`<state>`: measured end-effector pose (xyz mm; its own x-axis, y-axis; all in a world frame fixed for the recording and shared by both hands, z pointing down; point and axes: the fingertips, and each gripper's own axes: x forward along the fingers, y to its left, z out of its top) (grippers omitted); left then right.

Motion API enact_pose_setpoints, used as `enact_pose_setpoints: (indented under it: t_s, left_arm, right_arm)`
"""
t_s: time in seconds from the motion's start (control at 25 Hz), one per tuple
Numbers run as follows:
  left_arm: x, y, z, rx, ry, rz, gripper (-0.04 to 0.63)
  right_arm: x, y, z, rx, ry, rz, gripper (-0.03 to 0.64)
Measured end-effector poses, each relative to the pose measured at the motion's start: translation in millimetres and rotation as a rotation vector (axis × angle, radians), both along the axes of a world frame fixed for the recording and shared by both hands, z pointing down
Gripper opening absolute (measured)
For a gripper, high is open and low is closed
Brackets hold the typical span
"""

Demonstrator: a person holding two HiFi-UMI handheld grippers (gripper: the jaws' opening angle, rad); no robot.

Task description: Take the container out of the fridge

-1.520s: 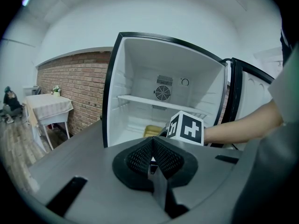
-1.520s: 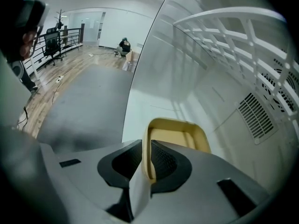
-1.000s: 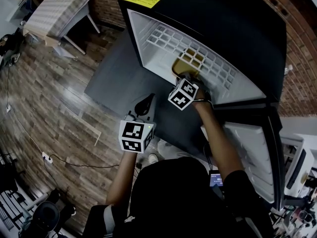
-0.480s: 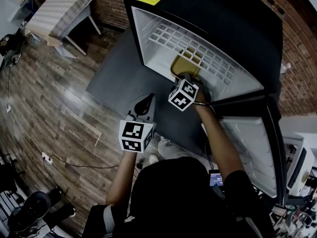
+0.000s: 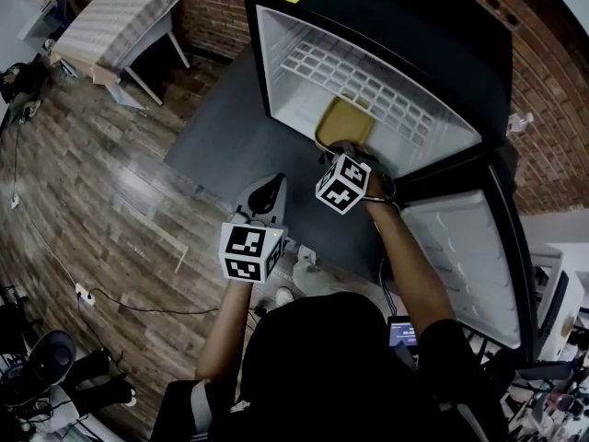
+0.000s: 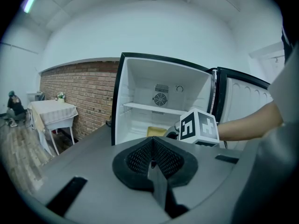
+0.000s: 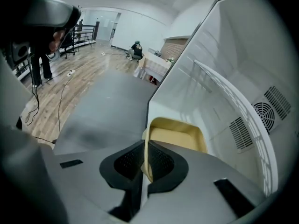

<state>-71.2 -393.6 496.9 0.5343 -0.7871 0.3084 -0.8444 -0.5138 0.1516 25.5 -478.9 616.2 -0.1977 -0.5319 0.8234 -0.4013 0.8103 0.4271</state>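
Brick-walled room, wooden floor [image 5: 92,182]: yellow container [image 7: 177,136] sat at the front edge of the open fridge [image 5: 276,63] compartment, near rim pinched by the right gripper [image 7: 145,164]; left gripper [image 6: 152,164] hung outside the fridge, jaws pressed together, empty.
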Motion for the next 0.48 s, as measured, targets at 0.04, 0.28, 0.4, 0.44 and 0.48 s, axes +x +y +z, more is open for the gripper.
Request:
enact_pose_setpoints:
  t_s: [0.04, 0.28, 0.4, 0.44, 0.48]
  left_arm:
    - [-1, 5, -2, 0.005, -0.002, 0.004, 0.012]
    - [-7, 30, -12, 0.026, 0.005, 0.002, 0.012]
    - [-11, 44, -17, 0.036, -0.003, 0.011, 0.012]
    - [-12, 48, -19, 0.041, -0.003, 0.011, 0.012]
    - [-13, 53, -21, 0.046, -0.001, 0.01, 0.012]
  right_arm:
    - [-1, 5, -3, 0.005, -0.002, -0.001, 0.052]
    - [-13, 32, -22, 0.031, -0.021, -0.007, 0.052]
    - [-21, 47, -30, 0.04, -0.032, -0.009, 0.052]
    - [-23, 52, -34, 0.043, -0.038, -0.007, 0.052]
    - [-25, 58, -37, 0.046, -0.044, -0.005, 0.052]
